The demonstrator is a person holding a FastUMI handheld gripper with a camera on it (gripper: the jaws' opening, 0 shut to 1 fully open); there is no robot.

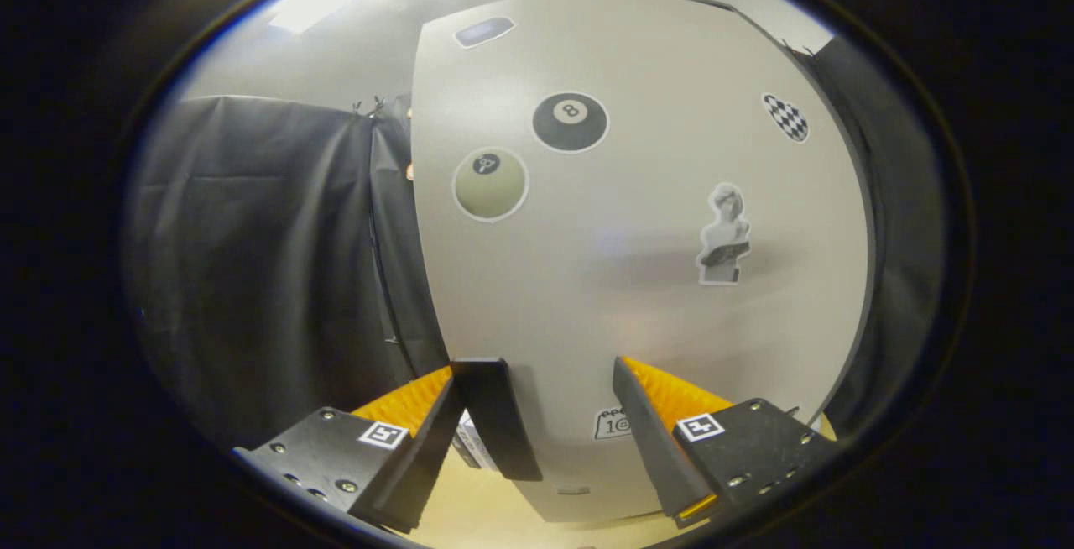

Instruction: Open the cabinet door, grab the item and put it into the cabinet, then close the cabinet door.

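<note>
Black cloth wall [252, 264] hangs left and right of the scene, pale wood surface [487, 515] below. Gripper [550, 415] is wide open, nothing between the fingers, holding nothing. Cabinet door [638, 297] stands just ahead of the fingers, its grey face spanning the gap between them and rising well beyond. On the door: calendar sticker [612, 425] low between the fingers, then bust sticker [723, 234], two billiard-ball stickers [570, 122], checkered sticker [785, 117]. Whether the fingertips touch the door can't be told.
</note>
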